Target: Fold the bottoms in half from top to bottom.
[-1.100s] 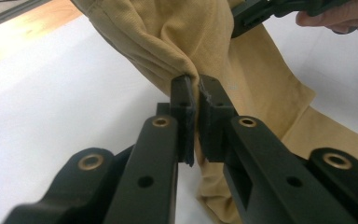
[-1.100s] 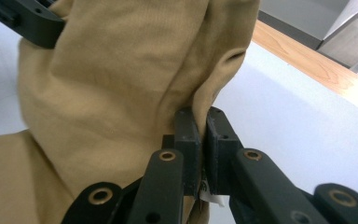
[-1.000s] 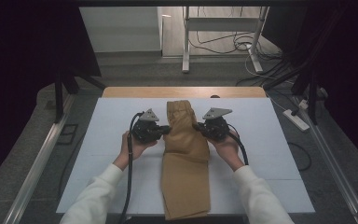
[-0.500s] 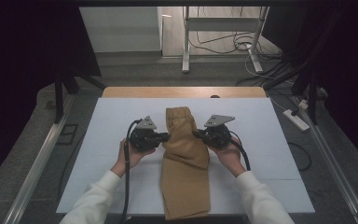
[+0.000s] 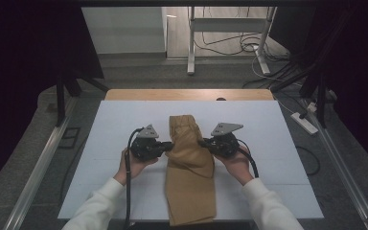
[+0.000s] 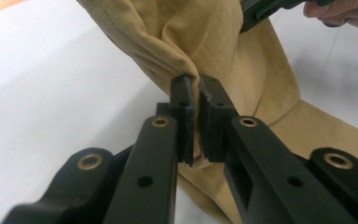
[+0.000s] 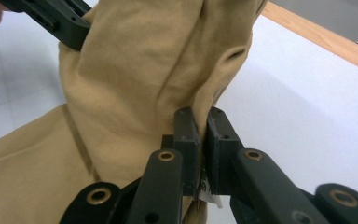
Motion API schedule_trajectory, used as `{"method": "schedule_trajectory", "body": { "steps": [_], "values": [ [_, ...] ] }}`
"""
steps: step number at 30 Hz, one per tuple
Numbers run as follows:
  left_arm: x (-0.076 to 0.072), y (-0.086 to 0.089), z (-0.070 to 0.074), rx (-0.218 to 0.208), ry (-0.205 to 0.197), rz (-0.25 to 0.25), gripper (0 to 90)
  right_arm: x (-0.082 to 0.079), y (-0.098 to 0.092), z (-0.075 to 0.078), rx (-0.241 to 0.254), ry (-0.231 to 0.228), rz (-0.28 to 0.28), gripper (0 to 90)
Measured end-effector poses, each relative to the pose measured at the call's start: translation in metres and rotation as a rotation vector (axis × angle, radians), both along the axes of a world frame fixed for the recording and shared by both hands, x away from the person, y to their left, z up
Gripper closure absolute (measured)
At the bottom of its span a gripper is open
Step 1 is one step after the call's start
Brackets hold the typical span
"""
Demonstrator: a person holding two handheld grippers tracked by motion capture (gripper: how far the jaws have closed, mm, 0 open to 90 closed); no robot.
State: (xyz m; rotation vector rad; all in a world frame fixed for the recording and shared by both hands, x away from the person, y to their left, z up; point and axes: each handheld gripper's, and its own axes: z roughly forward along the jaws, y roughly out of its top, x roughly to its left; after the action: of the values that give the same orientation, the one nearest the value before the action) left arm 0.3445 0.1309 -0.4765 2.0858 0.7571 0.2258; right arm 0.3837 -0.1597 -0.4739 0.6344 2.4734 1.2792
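White table [image 5: 100,143]; tan garment [image 5: 191,187] pinched by both grippers; no legible writing.

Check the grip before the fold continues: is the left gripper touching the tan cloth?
Touching. The left gripper view shows the left gripper shut on an edge fold of the tan cloth.

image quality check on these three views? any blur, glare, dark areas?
High view: sharp, evenly lit white table, black surround. Left gripper view: jaw arms soft up close, tan cloth sharp, table washed out. Right gripper view: near arms blurred, tan cloth clear, table bright.
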Motion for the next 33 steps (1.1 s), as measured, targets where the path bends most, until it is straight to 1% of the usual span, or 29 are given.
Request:
{"method": "schedule_trajectory", "body": {
  "steps": [5, 11, 16, 20, 33],
  "values": [
    [-0.008, 0.001, -0.004, -0.002, 0.014, -0.007, 83.6, -0.010, -0.002, 0.000, 0.012, 0.016, 0.019, 83.8],
    [-0.014, 0.001, -0.008, 0.009, 0.025, -0.017, 83.3, -0.018, -0.003, -0.004, 0.011, 0.034, 0.032, 83.7],
    [-0.019, 0.001, -0.010, 0.009, 0.029, -0.026, 83.1, -0.025, -0.004, -0.004, 0.009, 0.035, 0.045, 83.7],
    [-0.021, 0.001, -0.010, 0.005, 0.030, -0.032, 82.9, -0.029, -0.007, -0.003, 0.020, 0.041, 0.053, 83.7],
    [-0.023, -0.001, -0.013, 0.016, 0.034, -0.037, 81.0, -0.031, -0.011, -0.006, 0.022, 0.045, 0.061, 83.5]
  ]
}}
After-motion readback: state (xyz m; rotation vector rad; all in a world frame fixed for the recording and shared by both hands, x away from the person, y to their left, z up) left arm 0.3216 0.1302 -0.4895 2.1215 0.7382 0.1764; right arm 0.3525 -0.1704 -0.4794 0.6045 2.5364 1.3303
